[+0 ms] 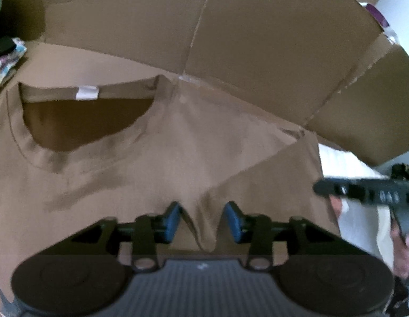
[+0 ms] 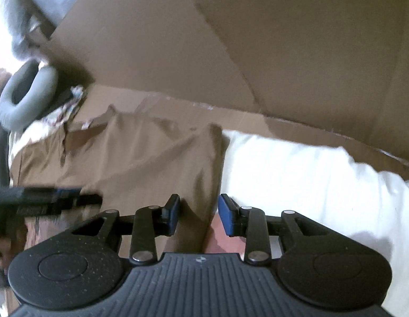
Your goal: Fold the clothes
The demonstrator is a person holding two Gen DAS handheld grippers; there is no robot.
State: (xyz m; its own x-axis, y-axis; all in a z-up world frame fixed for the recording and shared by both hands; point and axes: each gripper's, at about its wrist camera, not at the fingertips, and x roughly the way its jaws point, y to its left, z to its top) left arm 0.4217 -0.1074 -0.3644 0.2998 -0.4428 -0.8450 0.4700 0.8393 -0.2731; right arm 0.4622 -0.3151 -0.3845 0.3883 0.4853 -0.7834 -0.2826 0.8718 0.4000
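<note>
A brown T-shirt (image 1: 104, 185) lies flat on cardboard (image 1: 270, 39), its collar near the cardboard's fold, its white neck label (image 1: 86, 93) unreadable; left gripper (image 1: 203, 220) and right gripper (image 2: 197, 215) both spread, cloth ridges between their pads.

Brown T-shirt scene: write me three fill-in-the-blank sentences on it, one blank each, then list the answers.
1. The T-shirt being folded is ____ in colour.
2. Inside the back of its neckline sits a small ____ label.
3. The pads of the left gripper are ____ in colour, with a ridge of shirt fabric between them.
4. Behind the shirt stands a wall of ____.

Missing words: brown; white; blue; cardboard
</note>
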